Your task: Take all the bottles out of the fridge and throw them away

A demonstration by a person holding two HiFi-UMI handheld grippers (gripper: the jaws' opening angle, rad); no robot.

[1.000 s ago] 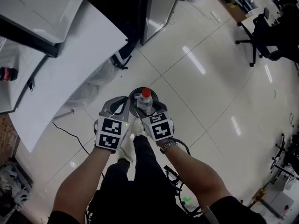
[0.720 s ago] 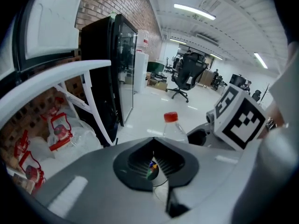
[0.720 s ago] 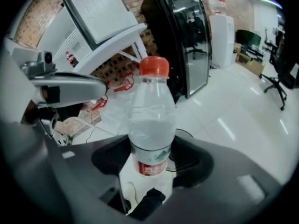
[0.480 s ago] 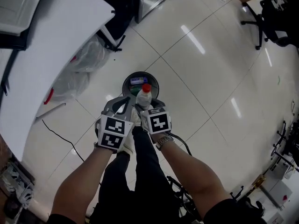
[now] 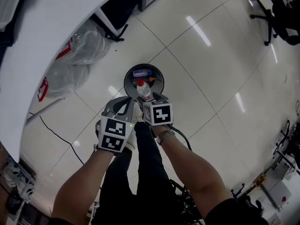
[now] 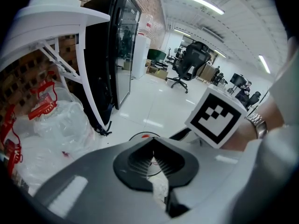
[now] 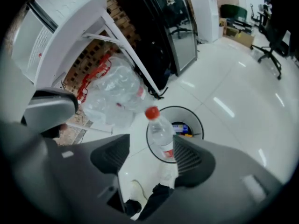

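While the right gripper (image 7: 150,154) has its jaws just opening wide, the bottle (image 7: 160,135) sits loose between them against one pad, its long axis running cap-first toward the bin (image 7: 191,115) directly below. The left gripper (image 6: 152,158), clenched on nothing, hangs alongside.

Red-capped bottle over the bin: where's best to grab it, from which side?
Probably the clear body of the bottle, below the neck, from its base end as the right gripper sits: the cap points away toward the bin, so both flanks face the pads. The jaws have just been opening; the bottle is between them, unclamped.
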